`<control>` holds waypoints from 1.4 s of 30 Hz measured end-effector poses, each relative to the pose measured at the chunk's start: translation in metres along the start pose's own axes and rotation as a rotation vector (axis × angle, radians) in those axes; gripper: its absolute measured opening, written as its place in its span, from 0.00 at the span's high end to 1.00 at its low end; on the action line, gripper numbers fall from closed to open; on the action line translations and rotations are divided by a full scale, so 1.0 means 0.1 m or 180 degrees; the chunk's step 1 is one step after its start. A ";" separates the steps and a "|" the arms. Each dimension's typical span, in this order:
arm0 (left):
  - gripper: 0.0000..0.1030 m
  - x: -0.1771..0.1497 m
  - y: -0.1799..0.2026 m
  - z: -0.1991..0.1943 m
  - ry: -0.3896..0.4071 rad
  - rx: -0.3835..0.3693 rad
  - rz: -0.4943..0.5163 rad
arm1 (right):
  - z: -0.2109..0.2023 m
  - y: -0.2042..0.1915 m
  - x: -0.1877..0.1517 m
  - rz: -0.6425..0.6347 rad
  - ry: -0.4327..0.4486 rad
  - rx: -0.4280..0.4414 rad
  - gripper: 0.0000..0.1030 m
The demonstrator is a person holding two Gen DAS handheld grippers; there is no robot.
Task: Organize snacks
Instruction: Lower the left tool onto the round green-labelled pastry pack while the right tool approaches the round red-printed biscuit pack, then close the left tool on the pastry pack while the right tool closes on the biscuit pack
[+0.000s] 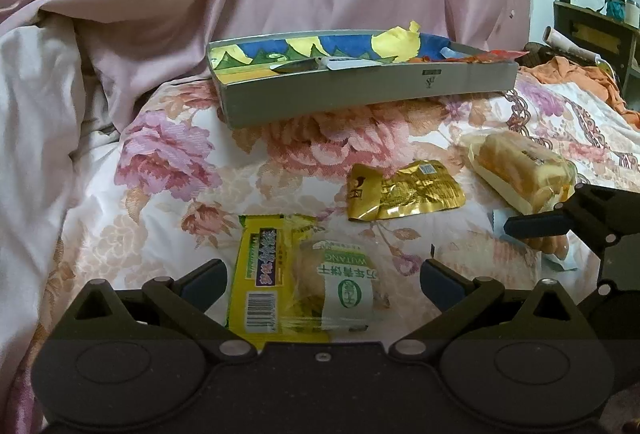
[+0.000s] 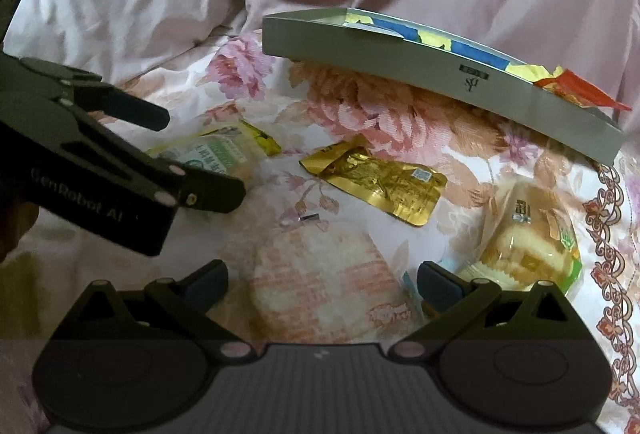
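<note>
Left wrist view: the grey cardboard tray sits on the floral bedspread at about 12 o'clock, already holding a few wrappers — a red packet at its right end, a white-handled item in the middle. Five snacks lie loose on the cover, so I judge the sorting barely begun. Nearest, between the jaws, are a yellow snack bar and a clear-wrapped Wutang biscuit overlapping it; the gold foil pouch lies at 1 o'clock, the wrapped bread roll at 2 o'clock.

The left gripper hovers low over the yellow bar, fingers spread wide, nothing held. The right gripper is likewise wide and empty — poised just above a round rice cracker pack, the bread roll at its 2 o'clock. In the right wrist view the left gripper enters from 9 o'clock, its fingers apart above the biscuit.
</note>
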State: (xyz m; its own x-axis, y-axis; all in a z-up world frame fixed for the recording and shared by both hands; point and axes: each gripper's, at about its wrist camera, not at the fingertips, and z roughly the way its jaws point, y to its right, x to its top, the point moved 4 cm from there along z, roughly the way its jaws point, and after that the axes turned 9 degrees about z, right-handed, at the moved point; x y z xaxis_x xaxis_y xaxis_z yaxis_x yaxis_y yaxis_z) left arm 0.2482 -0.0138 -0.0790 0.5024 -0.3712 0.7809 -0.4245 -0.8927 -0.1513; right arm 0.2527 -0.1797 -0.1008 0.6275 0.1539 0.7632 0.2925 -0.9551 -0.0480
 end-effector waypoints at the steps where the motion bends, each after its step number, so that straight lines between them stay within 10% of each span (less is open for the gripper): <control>1: 0.01 0.00 0.01 0.01 -0.0007 -0.0006 0.0004 | 0.00 0.00 0.00 -0.0003 -0.0001 -0.0006 0.03; 21: 0.02 -0.04 0.10 0.04 -0.0070 -0.0061 0.0163 | -0.01 -0.01 -0.02 0.0136 -0.0058 -0.0045 0.12; 42: 0.45 -0.04 0.09 0.07 -0.0026 -0.0087 0.0107 | -0.05 -0.01 -0.05 0.0175 -0.0076 -0.0100 0.23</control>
State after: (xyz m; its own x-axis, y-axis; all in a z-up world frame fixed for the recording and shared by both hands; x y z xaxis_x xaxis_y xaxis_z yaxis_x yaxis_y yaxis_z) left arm 0.2480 -0.0225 -0.0878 0.4936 -0.4030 0.7707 -0.4616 -0.8724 -0.1605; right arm 0.2457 -0.1810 -0.1010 0.6592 0.1067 0.7443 0.2345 -0.9697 -0.0687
